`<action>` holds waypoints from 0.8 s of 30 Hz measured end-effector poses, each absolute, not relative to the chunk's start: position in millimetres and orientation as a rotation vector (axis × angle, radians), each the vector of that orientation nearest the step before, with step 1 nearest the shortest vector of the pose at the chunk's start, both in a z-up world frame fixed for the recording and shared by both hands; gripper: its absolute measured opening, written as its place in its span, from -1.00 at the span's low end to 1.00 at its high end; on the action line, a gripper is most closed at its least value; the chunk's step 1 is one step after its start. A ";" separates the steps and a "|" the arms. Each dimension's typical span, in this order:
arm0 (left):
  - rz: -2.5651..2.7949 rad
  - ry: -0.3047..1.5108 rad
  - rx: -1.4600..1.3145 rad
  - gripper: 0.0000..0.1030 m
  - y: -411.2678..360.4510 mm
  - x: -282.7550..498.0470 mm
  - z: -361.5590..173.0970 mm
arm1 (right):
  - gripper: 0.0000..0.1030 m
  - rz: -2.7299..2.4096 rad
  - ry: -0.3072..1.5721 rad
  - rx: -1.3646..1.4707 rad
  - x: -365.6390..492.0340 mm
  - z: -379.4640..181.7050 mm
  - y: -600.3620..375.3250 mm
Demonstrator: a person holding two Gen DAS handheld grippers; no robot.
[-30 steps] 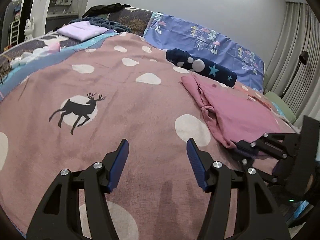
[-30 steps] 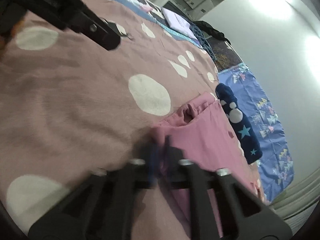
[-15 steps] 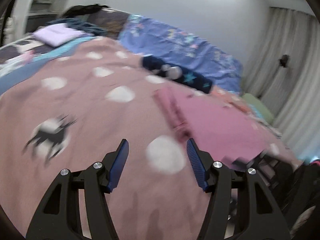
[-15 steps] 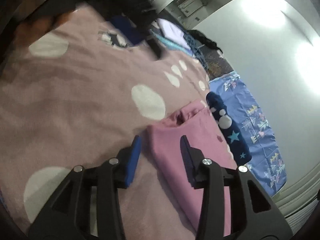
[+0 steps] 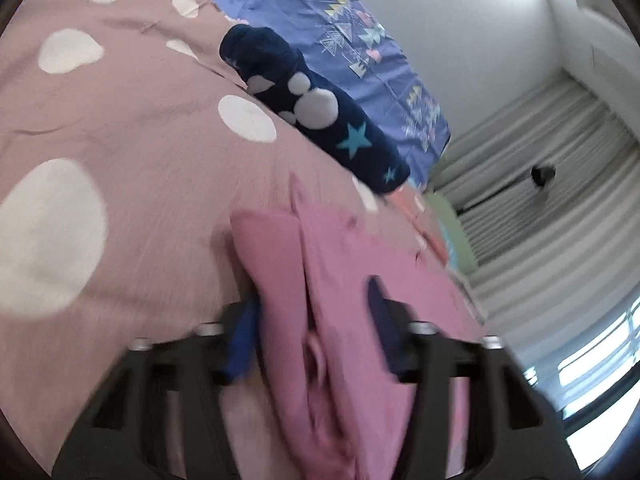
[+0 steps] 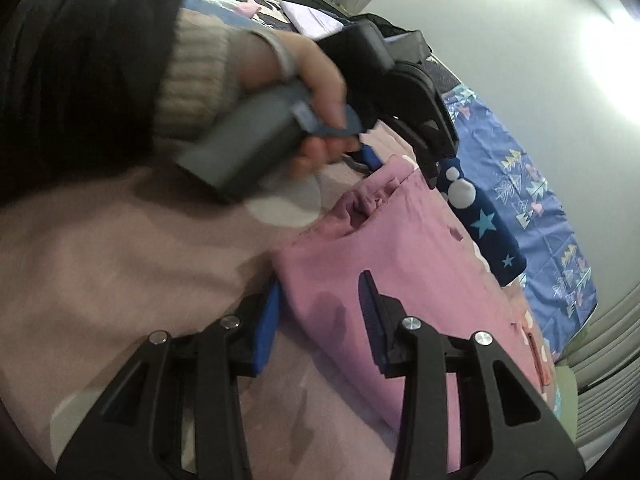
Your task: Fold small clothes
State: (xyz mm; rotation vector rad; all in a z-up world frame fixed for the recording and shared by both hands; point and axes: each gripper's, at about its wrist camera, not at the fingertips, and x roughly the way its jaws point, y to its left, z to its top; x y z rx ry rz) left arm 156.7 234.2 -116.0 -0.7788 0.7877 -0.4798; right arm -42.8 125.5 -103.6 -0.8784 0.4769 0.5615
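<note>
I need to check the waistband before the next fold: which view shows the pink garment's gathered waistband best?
The right wrist view: the pink garment lies flat there, and its gathered waistband is sharp and unobstructed, just below the left gripper. The left wrist view shows the same cloth close up but blurred, bunched between the fingers.

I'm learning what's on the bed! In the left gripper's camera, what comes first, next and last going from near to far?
Bunched pink cotton garment → rolled navy cloth with white dots and teal stars → blue-purple sheet printed with little triangle trees → plain white wall.
</note>
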 end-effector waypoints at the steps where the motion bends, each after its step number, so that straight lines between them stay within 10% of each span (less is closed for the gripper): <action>1: -0.489 0.791 -0.803 -0.89 235.3 162.0 -119.1 | -0.35 0.559 0.481 -0.871 -38.4 -103.3 128.0; 3: -0.486 0.763 -0.848 -0.90 242.1 164.9 -119.7 | -0.93 0.568 0.509 -0.863 -28.9 -105.4 134.8; 24: -0.429 0.768 -0.817 -0.85 253.7 162.7 -128.9 | -0.89 0.576 0.537 -0.824 -25.1 -107.0 137.8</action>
